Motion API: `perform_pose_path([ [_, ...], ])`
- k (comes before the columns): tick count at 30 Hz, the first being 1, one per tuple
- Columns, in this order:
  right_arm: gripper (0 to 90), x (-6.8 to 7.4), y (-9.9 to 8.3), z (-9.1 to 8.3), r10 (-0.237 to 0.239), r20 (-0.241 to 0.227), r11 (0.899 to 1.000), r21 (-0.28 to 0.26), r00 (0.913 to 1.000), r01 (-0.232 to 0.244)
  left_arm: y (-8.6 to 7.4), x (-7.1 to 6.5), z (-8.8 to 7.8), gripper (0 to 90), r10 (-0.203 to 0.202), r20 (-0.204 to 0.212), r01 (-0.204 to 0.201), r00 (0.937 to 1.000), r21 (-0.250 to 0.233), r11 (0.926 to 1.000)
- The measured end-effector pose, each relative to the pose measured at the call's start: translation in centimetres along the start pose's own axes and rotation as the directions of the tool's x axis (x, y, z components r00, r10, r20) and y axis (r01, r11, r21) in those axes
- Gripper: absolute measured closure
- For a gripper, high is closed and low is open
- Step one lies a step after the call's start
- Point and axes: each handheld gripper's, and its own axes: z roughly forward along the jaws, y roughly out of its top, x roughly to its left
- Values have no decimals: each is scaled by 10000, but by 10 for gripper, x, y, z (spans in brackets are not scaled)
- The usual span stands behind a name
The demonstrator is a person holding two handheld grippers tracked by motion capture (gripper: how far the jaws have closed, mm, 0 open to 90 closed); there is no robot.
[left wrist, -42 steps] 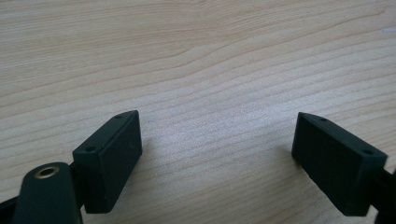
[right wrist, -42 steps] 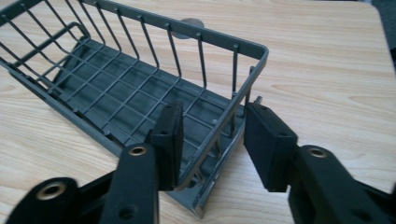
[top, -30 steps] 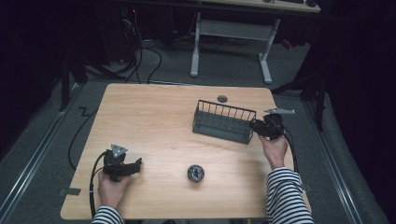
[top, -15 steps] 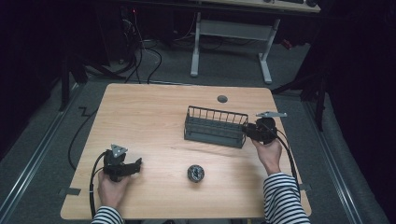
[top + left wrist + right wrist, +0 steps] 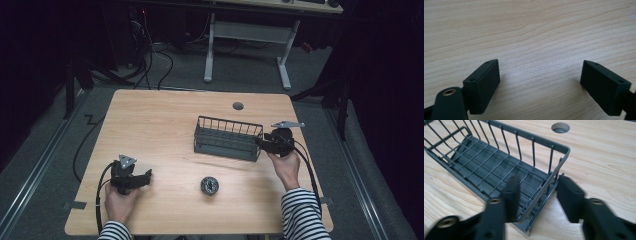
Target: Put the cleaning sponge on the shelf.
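My left gripper (image 5: 145,176): near-left of the table (image 5: 150,120), resting low, jaws wide apart over bare wood. Small dark round object (image 5: 209,185): near-centre, alone. Wire basket (image 5: 227,138): right of centre, upright. My right gripper (image 5: 261,143): jaws part-spread, straddling the basket's end wall, one inside, one outside.

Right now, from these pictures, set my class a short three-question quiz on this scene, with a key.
1. True or false: the left tongs hold the basket.
2. Which lies on the table nearer the person than the basket? A) a cup B) a small round black thing C) a book
3. Fill in: the right tongs straddle the basket's ___ wall.
Key: 1 false; 2 B; 3 end.
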Motion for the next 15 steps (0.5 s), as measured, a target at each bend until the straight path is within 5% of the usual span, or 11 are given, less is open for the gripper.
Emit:
perform_pose_path([
  [7, 388, -8, -12, -15, 750, -213, 9936, -825, 9970, -765, 0, 0, 0, 165, -4, -1, 4, 10000, 0, 10000],
  [15, 383, -9, -25, -35, 592, -200, 9924, -1072, 9980, -610, 0, 0, 0, 165, -7, -5, 7, 10000, 0, 10000],
])
